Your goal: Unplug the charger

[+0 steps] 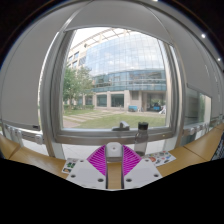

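The gripper (pixel 114 163) pointed at a large window (pixel 118 75), jaws open with nothing between the purple pads (pixel 100 160). No charger could be made out; only small indistinct items lay on the tabletop (pixel 30 152) beside the fingers.

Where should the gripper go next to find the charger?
Probably tilt down toward the desk. The gripper is open with nothing between its fingers, aimed at the big window, and no charger can be made out. Small items beside the fingers are too unclear to name.
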Demonstrator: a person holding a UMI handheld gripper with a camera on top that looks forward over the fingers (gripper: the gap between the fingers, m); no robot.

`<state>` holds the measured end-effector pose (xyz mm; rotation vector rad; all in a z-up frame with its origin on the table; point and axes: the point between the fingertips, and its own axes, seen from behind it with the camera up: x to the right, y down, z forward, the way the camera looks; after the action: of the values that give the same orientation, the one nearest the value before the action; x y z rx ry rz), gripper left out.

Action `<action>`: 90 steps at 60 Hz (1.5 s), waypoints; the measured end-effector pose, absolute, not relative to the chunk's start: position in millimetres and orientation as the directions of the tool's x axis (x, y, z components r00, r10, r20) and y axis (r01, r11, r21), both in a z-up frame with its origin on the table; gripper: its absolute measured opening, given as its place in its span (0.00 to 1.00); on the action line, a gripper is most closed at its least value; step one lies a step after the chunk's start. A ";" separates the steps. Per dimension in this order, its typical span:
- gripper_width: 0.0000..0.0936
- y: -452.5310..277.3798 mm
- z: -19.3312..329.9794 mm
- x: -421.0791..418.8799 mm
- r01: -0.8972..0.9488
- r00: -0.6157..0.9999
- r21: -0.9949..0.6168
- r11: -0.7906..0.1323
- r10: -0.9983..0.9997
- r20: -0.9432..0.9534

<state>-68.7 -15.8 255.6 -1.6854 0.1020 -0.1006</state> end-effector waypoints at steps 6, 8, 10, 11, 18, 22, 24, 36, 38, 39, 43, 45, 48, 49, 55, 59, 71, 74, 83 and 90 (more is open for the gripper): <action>0.18 2.1 312.8 -33.0 0.002 0.985 -1.000 -0.026 -0.174 0.007; 0.17 -9.3 314.2 -10.3 -0.015 0.983 -0.999 -0.031 -0.181 -0.009; 0.17 -10.7 294.7 1.1 -0.029 0.982 -0.998 -0.062 -0.187 -0.017; 0.17 -10.7 281.4 7.1 -0.034 0.981 -0.996 -0.083 -0.191 -0.017; 0.17 -11.0 168.0 20.5 -0.102 0.985 -0.961 -0.259 -0.160 -0.061; 0.18 -4.8 126.3 24.0 -0.127 0.988 -0.929 -0.349 -0.126 -0.088; 0.18 -3.2 97.6 13.5 -0.125 0.990 -0.917 -0.378 -0.105 -0.092; 0.19 -5.6 27.7 6.8 -0.137 0.988 -0.848 -0.512 -0.010 -0.153; 0.19 -6.6 20.5 3.1 -0.145 0.985 -0.840 -0.523 0.004 -0.173; 0.19 -7.5 16.7 1.8 -0.147 0.984 -0.834 -0.531 0.009 -0.179; 0.20 -8.7 7.9 0.7 -0.138 0.983 -0.826 -0.547 0.024 -0.180; 0.21 -8.5 7.3 0.0 -0.132 0.984 -0.828 -0.545 0.030 -0.177; 0.22 -8.6 7.9 -2.0 -0.137 0.982 -0.827 -0.546 0.032 -0.184; 0.23 -8.8 7.3 -3.2 -0.140 0.981 -0.825 -0.548 0.033 -0.189; 0.35 -9.0 7.5 -2.7 -0.170 0.976 -0.817 -0.550 0.017 -0.215; 0.49 -7.7 15.5 3.3 -0.174 0.980 -0.830 -0.530 -0.011 -0.199; 0.77 -24.8 81.3 13.2 -0.139 0.990 -0.900 -0.414 -0.050 -0.130; 0.81 -40.0 97.1 9.4 -0.135 0.991 -0.911 -0.390 -0.053 -0.124; 0.85 -96.1 118.6 -6.0 -0.124 0.992 -0.929 -0.348 -0.070 -0.106; 0.86 -143.1 104.7 -22.3 -0.102 0.994 -0.926 -0.364 -0.080 -0.078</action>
<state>-22.3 -143.1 104.7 -1.9454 0.1300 0.0232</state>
